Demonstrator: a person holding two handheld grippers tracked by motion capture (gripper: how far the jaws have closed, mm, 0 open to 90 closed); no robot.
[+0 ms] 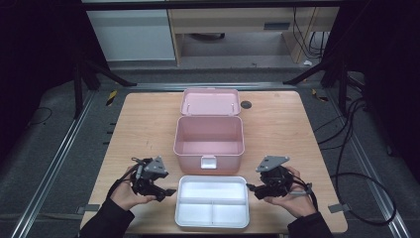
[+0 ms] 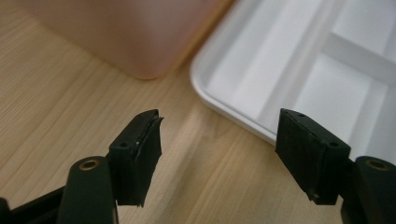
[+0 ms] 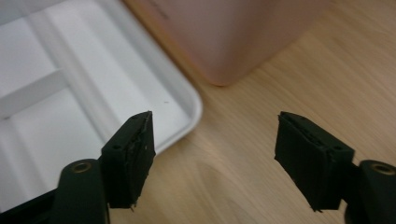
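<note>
A white divided tray (image 1: 212, 220) lies at the table's near edge, its compartments empty. Behind it stands a pink box (image 1: 208, 153), empty, with its lid (image 1: 210, 103) laid back. My left gripper (image 1: 166, 194) hovers just left of the tray, jaws open with nothing between them. In the left gripper view the left gripper (image 2: 219, 154) points at bare wood beside the tray's corner (image 2: 224, 100) and the pink box (image 2: 135, 37). My right gripper (image 1: 251, 190) sits just right of the tray, also open and empty. In the right gripper view the right gripper (image 3: 212, 156) frames wood next to the tray (image 3: 116, 84) and the box (image 3: 224, 37).
The wooden table (image 1: 143, 124) has a round dark grommet (image 1: 246, 104) behind the lid. Metal rails run along both sides, and cables (image 1: 356, 163) trail on the floor at the right. A person's hands (image 1: 124, 196) hold both grippers from the near edge.
</note>
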